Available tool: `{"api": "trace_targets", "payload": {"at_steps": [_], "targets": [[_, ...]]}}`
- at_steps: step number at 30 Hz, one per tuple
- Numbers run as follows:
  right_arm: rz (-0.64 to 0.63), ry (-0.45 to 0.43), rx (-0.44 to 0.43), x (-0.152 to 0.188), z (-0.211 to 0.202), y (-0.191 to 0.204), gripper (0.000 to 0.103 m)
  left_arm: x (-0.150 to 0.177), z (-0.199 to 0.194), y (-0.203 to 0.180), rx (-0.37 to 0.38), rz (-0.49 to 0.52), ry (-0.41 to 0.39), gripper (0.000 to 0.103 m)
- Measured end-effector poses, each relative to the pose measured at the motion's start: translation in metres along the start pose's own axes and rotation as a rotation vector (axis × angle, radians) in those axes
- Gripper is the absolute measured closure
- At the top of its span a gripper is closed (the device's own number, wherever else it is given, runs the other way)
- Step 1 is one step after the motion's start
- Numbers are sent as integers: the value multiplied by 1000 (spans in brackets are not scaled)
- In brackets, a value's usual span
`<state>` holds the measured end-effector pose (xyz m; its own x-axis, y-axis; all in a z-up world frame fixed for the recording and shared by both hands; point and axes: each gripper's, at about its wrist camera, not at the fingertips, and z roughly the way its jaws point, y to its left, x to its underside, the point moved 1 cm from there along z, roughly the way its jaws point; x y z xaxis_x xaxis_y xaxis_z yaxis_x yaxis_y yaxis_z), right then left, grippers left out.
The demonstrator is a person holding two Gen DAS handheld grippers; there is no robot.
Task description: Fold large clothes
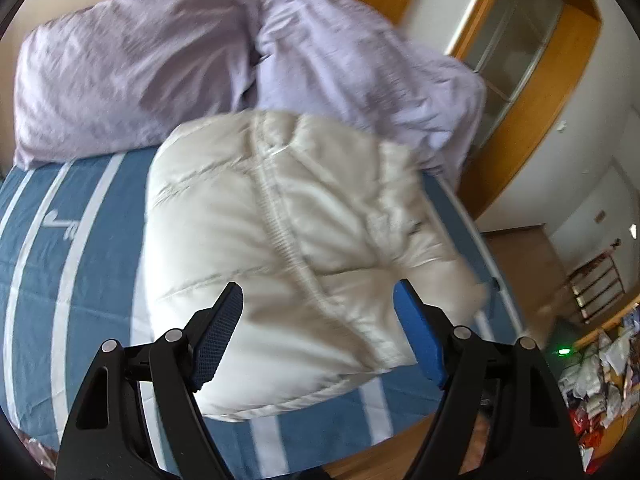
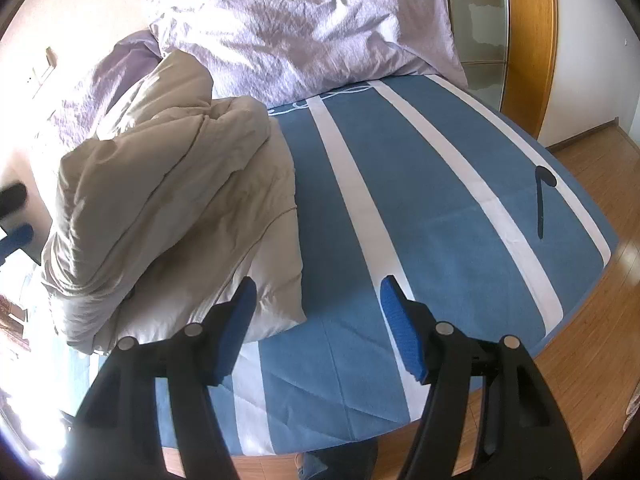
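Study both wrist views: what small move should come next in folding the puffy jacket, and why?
Probably lower the left gripper back onto the cream jacket to press it flat. Both grippers are open and empty, the right gripper over the striped bedsheet, and the jacket sits bunched and puffed up.

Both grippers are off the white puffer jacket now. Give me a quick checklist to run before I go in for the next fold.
1. Left gripper empty, fingers apart: ok.
2. Right gripper empty, fingers apart: ok.
3. White puffer jacket fully on the blue striped bedsheet: ok; it lies bunched near one side of the bed.
4. Jacket folded flat and neat: not ok; the right wrist view shows a lumpy, raised heap.
5. Free bed space beside the jacket: ok; in the right wrist view the sheet is bare to the right.
6. Lilac pillows clear of the jacket: not ok; the jacket lies against them.
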<state>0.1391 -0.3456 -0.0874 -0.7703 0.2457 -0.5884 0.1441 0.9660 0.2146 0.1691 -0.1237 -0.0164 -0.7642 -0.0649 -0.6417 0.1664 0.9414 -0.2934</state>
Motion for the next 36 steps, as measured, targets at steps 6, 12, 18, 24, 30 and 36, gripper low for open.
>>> {"api": "trace_targets", "payload": {"at_steps": [6, 12, 18, 24, 30, 36], "targets": [[11, 11, 9, 3, 3, -8, 39, 18, 19, 2, -81, 34, 32, 21], [28, 24, 24, 0, 8, -20, 39, 24, 37, -13, -115, 90, 35, 17], [37, 25, 39, -7, 12, -30, 39, 35, 53, -26, -121, 143, 52, 17], [45, 24, 42, -17, 17, -40, 39, 36, 69, -32, -110, 156, 65, 16], [41, 15, 37, -30, 23, -43, 39, 36, 80, -33, -98, 156, 68, 16], [17, -25, -11, -55, 21, -35, 39, 36, 84, -32, -90, 171, 64, 16]]}}
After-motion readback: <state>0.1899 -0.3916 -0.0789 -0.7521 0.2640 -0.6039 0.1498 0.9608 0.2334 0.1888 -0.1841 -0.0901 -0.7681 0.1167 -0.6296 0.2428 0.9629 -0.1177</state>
